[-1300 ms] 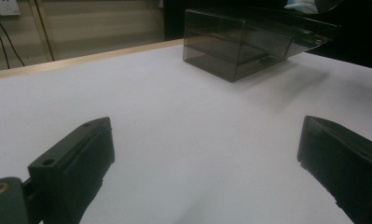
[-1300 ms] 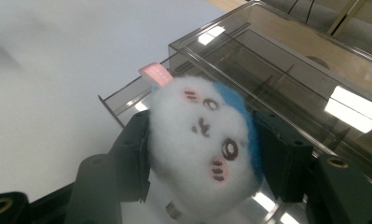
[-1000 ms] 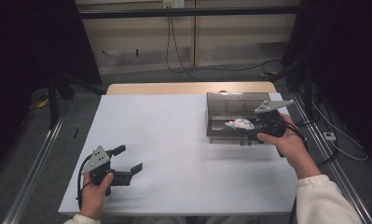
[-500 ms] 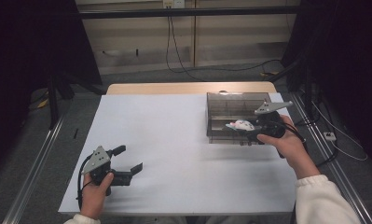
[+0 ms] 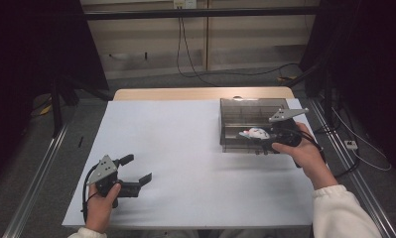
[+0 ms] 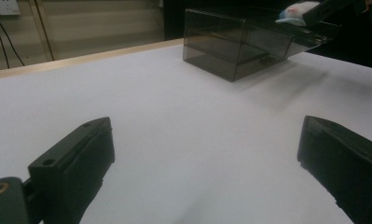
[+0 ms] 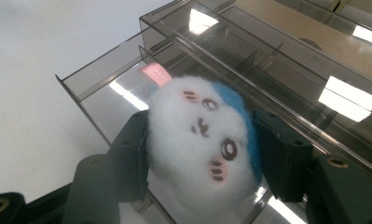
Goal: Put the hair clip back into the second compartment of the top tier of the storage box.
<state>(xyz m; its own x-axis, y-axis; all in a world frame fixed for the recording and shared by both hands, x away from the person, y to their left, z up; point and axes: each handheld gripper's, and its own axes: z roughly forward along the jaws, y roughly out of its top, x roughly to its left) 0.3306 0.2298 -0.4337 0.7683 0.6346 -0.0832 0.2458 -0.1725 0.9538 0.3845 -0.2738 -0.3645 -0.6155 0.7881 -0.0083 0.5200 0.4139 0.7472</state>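
risk: right jaws [image 7: 200, 154] pinch the plush [image 7: 202, 135] over the drawer [image 7: 104, 88]; releasing off-centre could snag its rim. left jaws [image 6: 202, 172] gape empty.

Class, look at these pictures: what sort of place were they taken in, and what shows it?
Probably a lab test bench: a white table, loose cables behind it, and hand-held grippers.

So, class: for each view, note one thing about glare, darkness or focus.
Right gripper view: bright lamp reflections glare on the smoky plastic box; the plush toy is sharp. Left gripper view: near jaws are soft. High view: dark surroundings, evenly lit white table.
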